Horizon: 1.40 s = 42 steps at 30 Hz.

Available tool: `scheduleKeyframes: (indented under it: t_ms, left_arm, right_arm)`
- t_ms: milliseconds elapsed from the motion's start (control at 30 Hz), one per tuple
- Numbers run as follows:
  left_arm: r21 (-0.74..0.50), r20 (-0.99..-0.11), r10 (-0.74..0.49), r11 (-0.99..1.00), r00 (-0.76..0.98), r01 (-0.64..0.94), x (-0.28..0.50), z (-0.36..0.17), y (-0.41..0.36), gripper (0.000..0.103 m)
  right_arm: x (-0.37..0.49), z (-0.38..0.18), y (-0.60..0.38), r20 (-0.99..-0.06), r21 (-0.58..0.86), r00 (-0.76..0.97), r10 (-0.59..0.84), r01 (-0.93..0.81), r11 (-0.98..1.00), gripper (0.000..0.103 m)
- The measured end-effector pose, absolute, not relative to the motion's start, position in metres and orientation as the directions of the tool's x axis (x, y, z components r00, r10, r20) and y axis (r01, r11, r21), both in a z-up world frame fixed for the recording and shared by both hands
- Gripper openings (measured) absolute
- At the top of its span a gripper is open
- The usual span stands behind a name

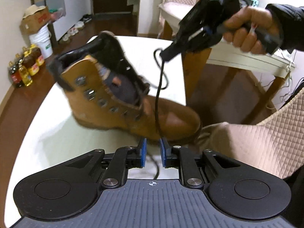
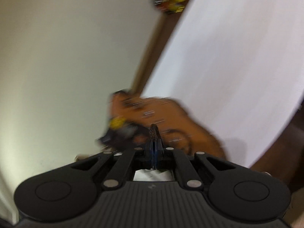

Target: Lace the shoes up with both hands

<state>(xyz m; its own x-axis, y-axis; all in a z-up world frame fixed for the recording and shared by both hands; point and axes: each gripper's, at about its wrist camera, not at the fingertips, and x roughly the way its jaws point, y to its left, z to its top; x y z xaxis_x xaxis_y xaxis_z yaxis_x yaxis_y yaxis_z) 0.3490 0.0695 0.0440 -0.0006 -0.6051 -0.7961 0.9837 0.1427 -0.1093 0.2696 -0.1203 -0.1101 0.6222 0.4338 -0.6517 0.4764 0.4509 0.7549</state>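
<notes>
Boot (image 1: pixel 121 102): tan, tilted, on the white tabletop (image 1: pixel 47 133), tongue exposed, upper eyelets unlaced.
Lace (image 1: pixel 157 102): black, running from the right claw down across the toe and between the left claw's blue pads (image 1: pixel 143 152).
Left claw (image 1: pixel 153 153): spread, pads clear of the lace.
Right claw (image 2: pixel 154 142): pressed together, pinching the lace; hand (image 1: pixel 250 32) grips its handle.

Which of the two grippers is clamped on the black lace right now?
The right gripper, raised above the boot: its jaws pinch the lace. The left gripper has open jaws, the lace passing loosely between them.
</notes>
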Motion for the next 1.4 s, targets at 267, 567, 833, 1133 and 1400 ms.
scheduleKeyframes:
  t_ms: [267, 567, 833, 1133, 1400]
  left_arm:
    - [-0.137, -0.853, -0.52, 0.144, -0.043, 0.98, 0.329, 0.006, 0.046, 0.017]
    - [-0.192, -0.838, -0.538, 0.136, -0.09, 0.972, 0.32, -0.001, 0.023, 0.017]
    - [-0.216, -0.842, -0.524, 0.117, -0.125, 0.969, 0.31, -0.007, 0.012, 0.017]
    - [-0.155, -0.891, -0.438, 0.046, -0.12, 0.987, 0.303, -0.019, 0.005, 0.004]
    - [-0.327, -0.854, -0.482, 0.204, -0.196, 0.923, 0.35, 0.0, 0.026, 0.004]
  right_arm:
    - [0.25, -0.136, -0.154, -0.719, 0.672, 0.66, 0.217, 0.58, 0.461, 0.003]
    - [0.272, -0.147, -0.164, -0.745, 0.602, 0.655, 0.127, 0.578, 0.552, 0.003]
    - [0.281, -0.158, -0.161, -0.76, 0.595, 0.627, 0.171, 0.567, 0.57, 0.003]
    - [0.278, -0.159, -0.163, -0.762, 0.597, 0.626, 0.165, 0.58, 0.555, 0.004]
    - [0.251, -0.141, -0.147, -0.801, 0.562, 0.574, 0.171, 0.621, 0.547, 0.02]
